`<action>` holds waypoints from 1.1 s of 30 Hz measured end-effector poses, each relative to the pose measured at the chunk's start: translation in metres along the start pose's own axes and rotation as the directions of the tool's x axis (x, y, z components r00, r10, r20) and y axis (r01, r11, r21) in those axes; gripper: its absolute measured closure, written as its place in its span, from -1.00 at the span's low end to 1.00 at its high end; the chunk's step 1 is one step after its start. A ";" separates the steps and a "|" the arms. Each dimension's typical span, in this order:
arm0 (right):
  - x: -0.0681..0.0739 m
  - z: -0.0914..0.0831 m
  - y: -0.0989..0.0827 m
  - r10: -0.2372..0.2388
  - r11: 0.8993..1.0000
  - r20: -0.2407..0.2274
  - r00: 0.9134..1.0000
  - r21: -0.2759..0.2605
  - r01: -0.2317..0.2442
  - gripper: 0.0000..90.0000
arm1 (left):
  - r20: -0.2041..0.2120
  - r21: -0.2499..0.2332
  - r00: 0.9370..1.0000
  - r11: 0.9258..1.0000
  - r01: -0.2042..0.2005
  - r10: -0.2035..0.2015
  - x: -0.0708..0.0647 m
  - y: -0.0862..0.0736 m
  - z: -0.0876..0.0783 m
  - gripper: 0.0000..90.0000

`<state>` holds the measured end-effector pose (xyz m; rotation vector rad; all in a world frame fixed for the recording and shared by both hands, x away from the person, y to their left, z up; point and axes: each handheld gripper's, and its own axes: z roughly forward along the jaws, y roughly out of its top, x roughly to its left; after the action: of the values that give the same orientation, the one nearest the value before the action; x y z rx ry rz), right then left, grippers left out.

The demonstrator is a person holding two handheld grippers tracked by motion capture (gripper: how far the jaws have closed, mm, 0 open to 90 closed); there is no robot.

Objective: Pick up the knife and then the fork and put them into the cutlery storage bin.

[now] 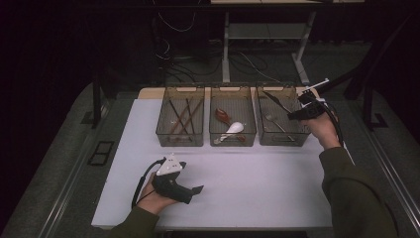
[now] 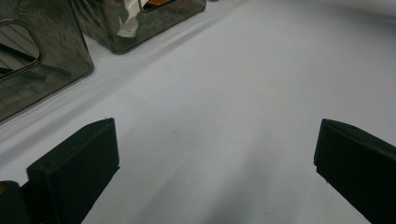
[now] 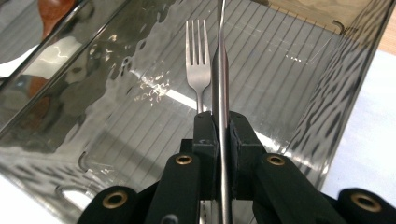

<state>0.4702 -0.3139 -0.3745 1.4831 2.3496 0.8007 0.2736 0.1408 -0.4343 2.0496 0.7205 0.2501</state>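
Note:
My right gripper (image 1: pixel 293 115) hangs over the right-hand clear bin (image 1: pixel 297 136), shut on the handle of a slim metal utensil (image 1: pixel 276 100). In the right gripper view the gripper (image 3: pixel 220 126) clamps that utensil (image 3: pixel 219 70) edge-on, and its far end runs out of the top of the picture. A silver fork (image 3: pixel 198 51) lies on the bin floor just beneath it, also seen as the fork (image 1: pixel 273 122) from above. My left gripper (image 1: pixel 198 189) rests on the white table (image 1: pixel 257 183) near the front, its jaws wide apart. The same gripper (image 2: pixel 215 135) has nothing between its fingers.
Three clear bins stand in a row at the back of the table. The left bin (image 1: pixel 163 134) holds chopsticks (image 1: pixel 181 116). The middle bin (image 1: pixel 233 140) holds a white spoon (image 1: pixel 234 129) and a reddish-brown one (image 1: pixel 222 115). Cables and desk legs lie on the floor beyond.

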 end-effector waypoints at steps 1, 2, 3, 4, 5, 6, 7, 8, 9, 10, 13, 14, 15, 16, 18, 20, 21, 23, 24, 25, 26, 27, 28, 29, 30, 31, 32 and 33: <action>0.000 0.002 0.001 0.000 1.000 0.002 1.000 0.007 0.000 0.85 | 0.000 0.000 1.000 1.000 0.000 0.000 0.000 0.000 0.000 -1.00; 0.000 0.004 0.002 0.001 1.000 0.006 1.000 0.012 -0.001 0.85 | 0.000 0.000 1.000 1.000 0.000 0.000 0.000 0.000 0.000 -1.00; 0.000 0.006 0.003 0.009 1.000 0.004 1.000 0.023 -0.009 0.85 | 0.000 -0.003 1.000 1.000 0.001 -0.001 0.000 0.000 -0.001 -1.00; -0.001 0.008 0.003 0.010 1.000 0.007 1.000 0.028 -0.010 0.85 | 0.000 -0.005 1.000 1.000 0.003 -0.003 0.000 0.000 -0.001 -1.00; -0.001 0.010 0.003 0.013 0.999 0.011 1.000 0.036 -0.013 0.85 | 0.001 -0.005 1.000 1.000 0.002 -0.002 0.000 0.000 -0.001 -1.00; -0.001 0.012 0.004 0.016 0.999 0.015 1.000 0.040 -0.016 0.85 | 0.001 -0.003 1.000 1.000 0.001 -0.001 0.000 0.000 0.000 -1.00; -0.001 0.014 0.004 0.019 0.999 0.016 1.000 0.047 -0.019 0.85 | 0.002 -0.002 1.000 1.000 0.001 -0.001 0.000 0.000 0.000 -1.00; -0.002 0.016 0.003 0.014 0.999 0.015 1.000 0.051 -0.014 0.85 | 0.003 -0.001 1.000 1.000 0.002 -0.002 0.000 0.000 0.000 -1.00; -0.002 0.018 0.003 0.016 0.998 0.015 1.000 0.057 -0.017 0.84 | 0.003 -0.002 1.000 1.000 0.001 -0.001 0.000 0.000 0.000 -1.00; -0.001 0.020 0.003 0.014 0.998 0.012 1.000 0.063 -0.015 0.85 | 0.003 -0.002 1.000 1.000 0.002 -0.002 0.000 0.000 0.000 -1.00; 0.000 0.024 0.003 0.005 0.997 0.024 1.000 0.081 -0.006 0.84 | 0.006 -0.005 1.000 1.000 0.003 -0.003 0.000 0.000 0.000 -1.00; 0.000 0.025 0.002 0.006 0.996 0.024 1.000 0.086 -0.008 0.84 | 0.007 -0.002 1.000 1.000 0.002 -0.002 0.000 0.000 0.000 -1.00; 0.000 0.026 0.002 0.003 0.996 0.025 1.000 0.089 -0.005 0.84 | 0.007 -0.001 1.000 1.000 0.002 -0.002 0.000 0.000 0.000 -1.00; 0.000 0.026 0.002 0.002 0.995 0.027 1.000 0.096 -0.005 0.84 | 0.008 0.000 1.000 1.000 0.001 -0.001 0.000 0.000 0.000 -1.00; 0.000 0.028 0.002 -0.004 0.994 0.037 0.999 0.105 0.000 0.84 | 0.010 0.000 1.000 1.000 0.000 0.000 0.000 0.000 0.000 -1.00; 0.001 0.029 0.001 -0.007 0.993 0.039 0.999 0.116 0.002 0.84 | 0.010 0.000 1.000 1.000 0.001 -0.001 -0.001 0.000 0.000 -1.00; 0.002 0.029 0.001 -0.013 0.992 0.036 0.999 0.123 0.009 0.84 | 0.009 0.000 1.000 1.000 0.000 0.000 0.000 0.000 0.000 -1.00; 0.003 0.030 0.002 -0.028 0.991 0.041 0.999 0.130 0.022 0.84 | 0.010 0.000 1.000 1.000 0.001 -0.001 -0.001 0.000 0.000 -1.00; 0.004 0.031 0.001 -0.034 0.991 0.045 0.998 0.134 0.027 0.83 | 0.010 0.000 1.000 1.000 0.001 -0.001 -0.001 0.000 0.000 -1.00; 0.004 0.031 0.001 -0.033 0.990 0.045 0.998 0.136 0.026 0.83 | 0.010 -0.001 1.000 1.000 0.001 -0.001 -0.001 0.000 0.000 -1.00; 0.004 0.031 0.001 -0.031 0.990 0.040 0.999 0.136 0.026 0.83 | 0.011 -0.001 1.000 1.000 0.000 0.000 -0.001 0.000 0.000 -1.00; 0.004 0.031 0.001 -0.032 0.990 0.037 0.999 0.136 0.027 0.82 | 0.011 -0.001 1.000 1.000 0.000 0.000 -0.001 0.000 0.000 -1.00; 0.004 0.031 0.001 -0.034 0.991 0.036 0.999 0.131 0.029 0.81 | 0.012 -0.001 1.000 1.000 0.001 -0.001 -0.001 0.000 0.001 -1.00; 0.003 0.031 0.001 -0.032 0.991 0.033 0.999 0.128 0.027 0.79 | 0.012 0.000 1.000 1.000 0.000 0.000 -0.001 0.000 0.001 -1.00; 0.003 0.030 0.001 -0.025 0.993 0.028 0.999 0.116 0.022 0.79 | 0.013 0.000 1.000 1.000 0.001 -0.001 -0.001 0.000 0.001 -1.00; 0.003 0.028 0.002 -0.017 0.995 0.025 1.000 0.103 0.015 0.78 | 0.013 0.000 1.000 1.000 0.001 -0.001 -0.001 0.000 0.001 -1.00; 0.003 0.026 0.002 -0.011 0.996 0.022 1.000 0.091 0.009 0.77 | 0.014 -0.001 1.000 1.000 0.001 -0.001 -0.001 0.000 0.001 -1.00; 0.002 0.024 0.003 -0.017 0.997 0.024 1.000 0.080 0.015 0.75 | 0.014 -0.001 1.000 1.000 0.001 0.000 -0.001 0.000 0.001 -1.00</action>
<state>0.4833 -0.3036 -0.3923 1.4939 2.3987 0.6880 0.2733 0.1398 -0.4349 2.0485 0.7121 0.2351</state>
